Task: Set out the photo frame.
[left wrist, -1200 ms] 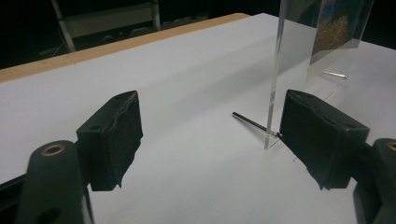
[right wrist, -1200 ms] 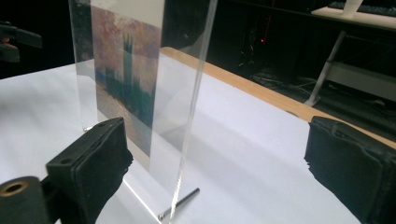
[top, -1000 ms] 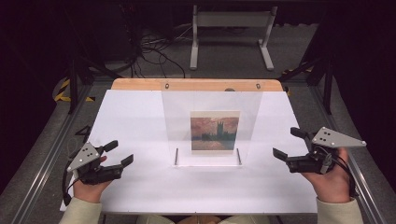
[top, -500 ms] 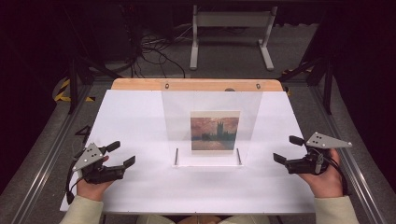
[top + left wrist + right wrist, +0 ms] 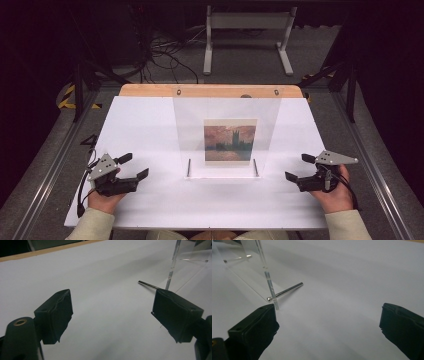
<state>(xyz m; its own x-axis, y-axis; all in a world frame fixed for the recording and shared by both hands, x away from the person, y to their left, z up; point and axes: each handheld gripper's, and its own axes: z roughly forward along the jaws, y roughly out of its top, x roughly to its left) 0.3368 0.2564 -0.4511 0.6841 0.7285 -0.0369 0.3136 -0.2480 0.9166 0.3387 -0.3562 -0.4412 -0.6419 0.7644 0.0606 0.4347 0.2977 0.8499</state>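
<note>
Plainly, progress: nothing was gripped yet; the whole handling was left to do.
Left gripper (image 5: 131,167): lower left, jaws spread wide, empty.
Right gripper (image 5: 297,168): lower right, jaws likewise apart, empty.
Clear acrylic picture stand (image 5: 227,107): frame centre, upright between them, untouched.
Sunset painting print (image 5: 229,141): inside the stand.
White table sheet (image 5: 145,120): underneath.

I saw a clear, glossy acrylic stand (image 5: 226,107) on polished metal pins (image 5: 287,292), holding a matt paper print (image 5: 230,139). The table's white sheet (image 5: 150,125) looked smooth and matt, edged by bare wood (image 5: 150,90). My gripper pads (image 5: 56,315) were dull black rubber.
</note>
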